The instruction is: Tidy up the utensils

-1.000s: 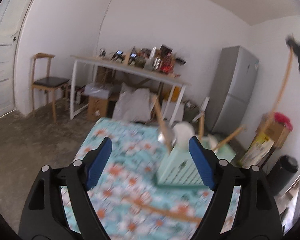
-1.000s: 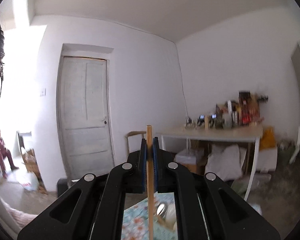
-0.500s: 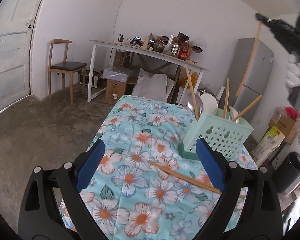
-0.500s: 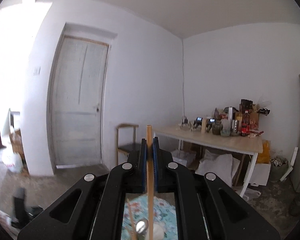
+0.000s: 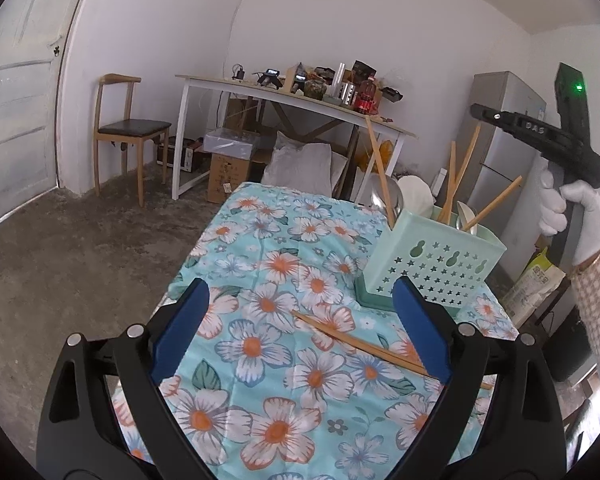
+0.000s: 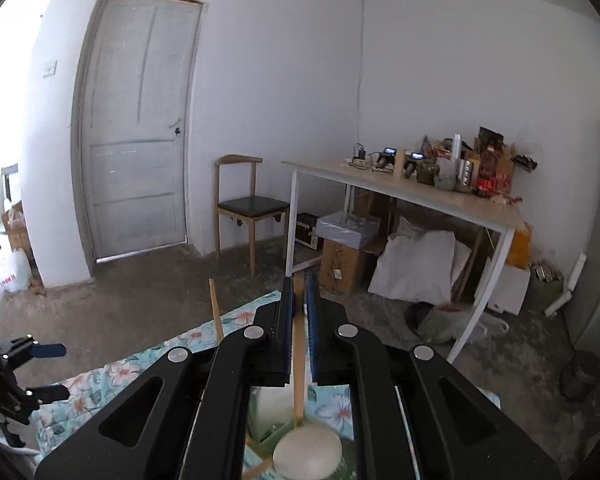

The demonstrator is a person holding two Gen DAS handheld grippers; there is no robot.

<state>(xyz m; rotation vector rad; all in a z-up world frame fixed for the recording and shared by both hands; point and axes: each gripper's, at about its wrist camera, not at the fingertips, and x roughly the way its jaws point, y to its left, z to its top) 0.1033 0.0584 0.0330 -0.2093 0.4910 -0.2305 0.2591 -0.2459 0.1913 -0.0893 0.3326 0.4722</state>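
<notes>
Chopstick [image 6: 299,364] sits between right gripper's [image 6: 299,316] nearly closed jaws, tip below in holder [image 5: 434,258]. Left gripper [image 5: 300,332] gapes above loose chopsticks [image 5: 360,346]. Risk: early release tips it out.

The holder [image 5: 432,260] looks like matt mint plastic, the chopsticks [image 5: 360,340] plain wood, the tablecloth [image 5: 284,360] printed cloth.

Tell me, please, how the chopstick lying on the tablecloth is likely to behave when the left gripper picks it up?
The chopstick looks thin and wooden, so probably stiff and light. Lying flat on the soft tablecloth, it may be awkward to pinch and could roll aside. The left gripper is open wide, so closing off-centre might let it pivot.
</notes>
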